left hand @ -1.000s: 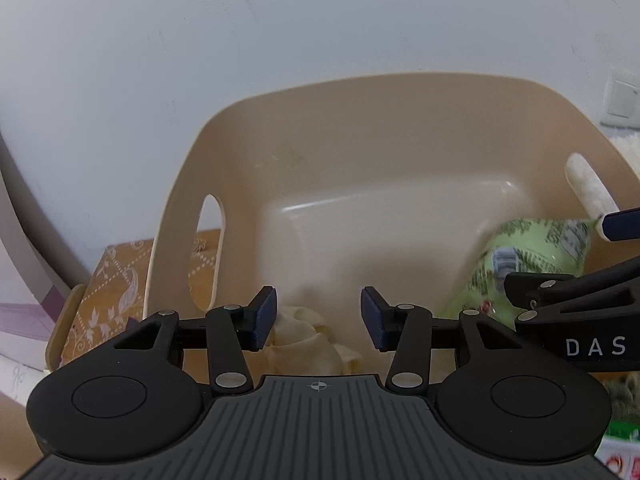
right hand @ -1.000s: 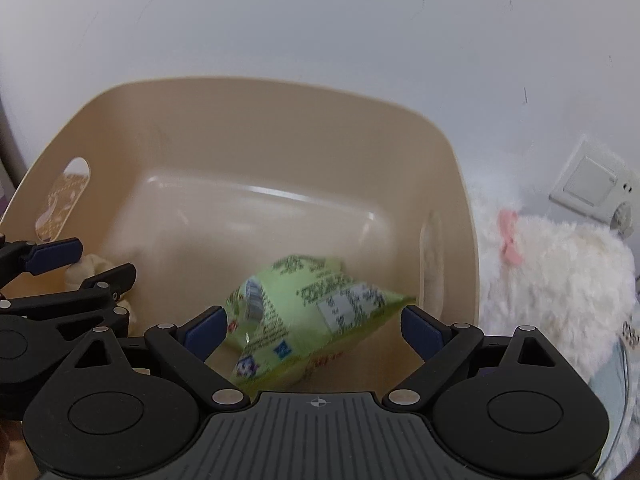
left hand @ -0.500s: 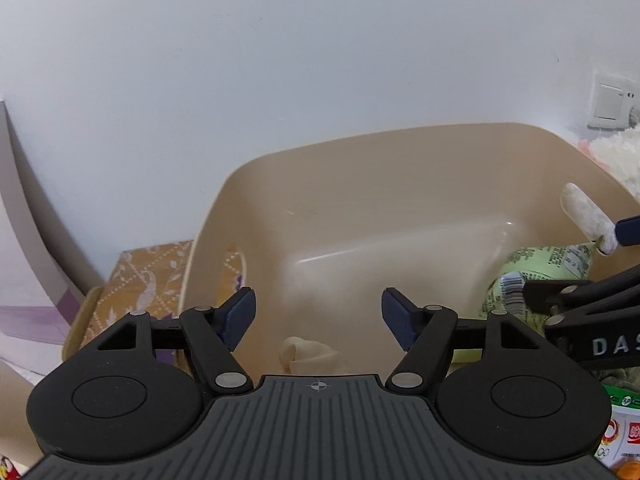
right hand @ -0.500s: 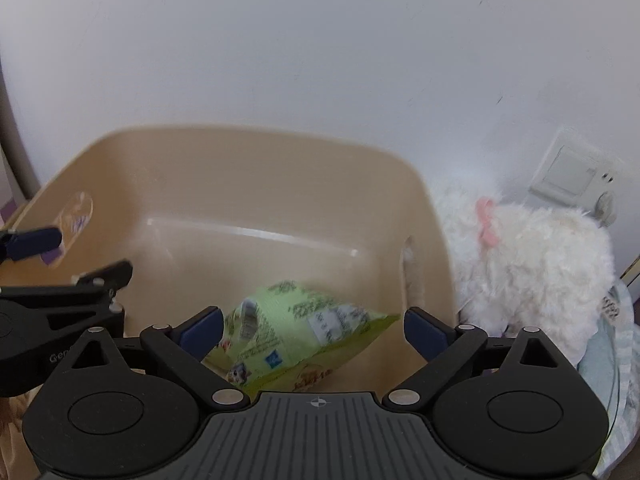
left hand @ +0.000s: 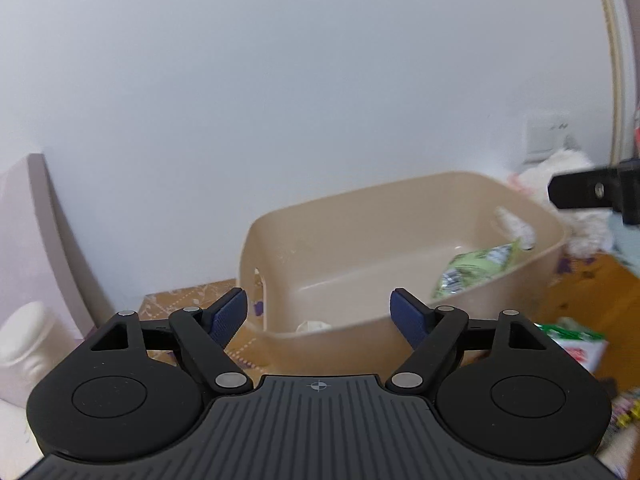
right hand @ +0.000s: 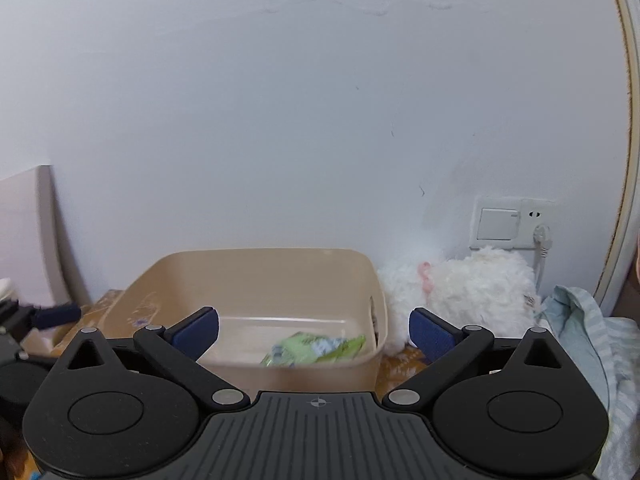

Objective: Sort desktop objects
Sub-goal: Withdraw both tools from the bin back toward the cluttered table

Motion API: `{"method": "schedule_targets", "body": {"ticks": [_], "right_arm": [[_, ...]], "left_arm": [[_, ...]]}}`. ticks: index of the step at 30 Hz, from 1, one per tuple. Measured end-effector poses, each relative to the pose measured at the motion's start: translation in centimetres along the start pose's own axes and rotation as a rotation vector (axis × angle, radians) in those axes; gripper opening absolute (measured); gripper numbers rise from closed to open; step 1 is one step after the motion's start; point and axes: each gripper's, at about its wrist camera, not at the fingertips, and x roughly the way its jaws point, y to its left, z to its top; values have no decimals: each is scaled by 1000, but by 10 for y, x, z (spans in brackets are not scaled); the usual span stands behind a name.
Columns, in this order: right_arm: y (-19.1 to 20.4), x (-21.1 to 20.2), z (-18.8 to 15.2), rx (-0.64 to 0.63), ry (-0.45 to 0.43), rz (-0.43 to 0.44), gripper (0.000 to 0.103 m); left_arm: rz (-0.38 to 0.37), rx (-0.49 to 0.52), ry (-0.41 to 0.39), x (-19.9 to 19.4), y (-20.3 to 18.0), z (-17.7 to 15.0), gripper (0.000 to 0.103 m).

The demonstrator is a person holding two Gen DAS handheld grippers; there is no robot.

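A beige plastic bin (left hand: pixel 400 216) stands against the white wall; it also shows in the right wrist view (right hand: pixel 256 276). Inside it lie a green snack bag (left hand: pixel 472 268), also seen in the right wrist view (right hand: pixel 316 350), and a pale crumpled item (left hand: pixel 314 326) near the front wall. My left gripper (left hand: pixel 319 314) is open and empty, in front of and above the bin. My right gripper (right hand: pixel 314 330) is open and empty, also back from the bin. Part of the right gripper shows at the left view's right edge (left hand: pixel 592 192).
A white plush toy (right hand: pixel 460 292) sits right of the bin below a wall switch and socket (right hand: pixel 508 224). A striped light-blue cloth (right hand: pixel 592 340) lies at the right. A red-and-green packet (left hand: pixel 572 344) lies on the patterned tablecloth (left hand: pixel 184 300). A white container (left hand: pixel 24 336) stands at the left.
Both grippers have pulled back and risen away from the bin, which now looks smaller and lower. The left jaws have opened wider. The snack bag and pale item stay in the bin.
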Motion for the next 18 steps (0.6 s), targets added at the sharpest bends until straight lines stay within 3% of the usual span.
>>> {"method": "schedule_targets", "body": {"ticks": [4,10,14,18], "right_arm": [[-4,-33,-21,35,-13,50,103],[1,-68,-66,34,31,105,103],[13,-75,-103,-81,91,94,103],[29,-95,-133,-219,98,66,103]], "left_arm": [[-11,3,-37,-45,13,-10,82],[-5,-15,22,-106,39,-38,83],[14,-8,75,-137,48,-67,84],[31,-12,131,-140,58,-98,84]]}}
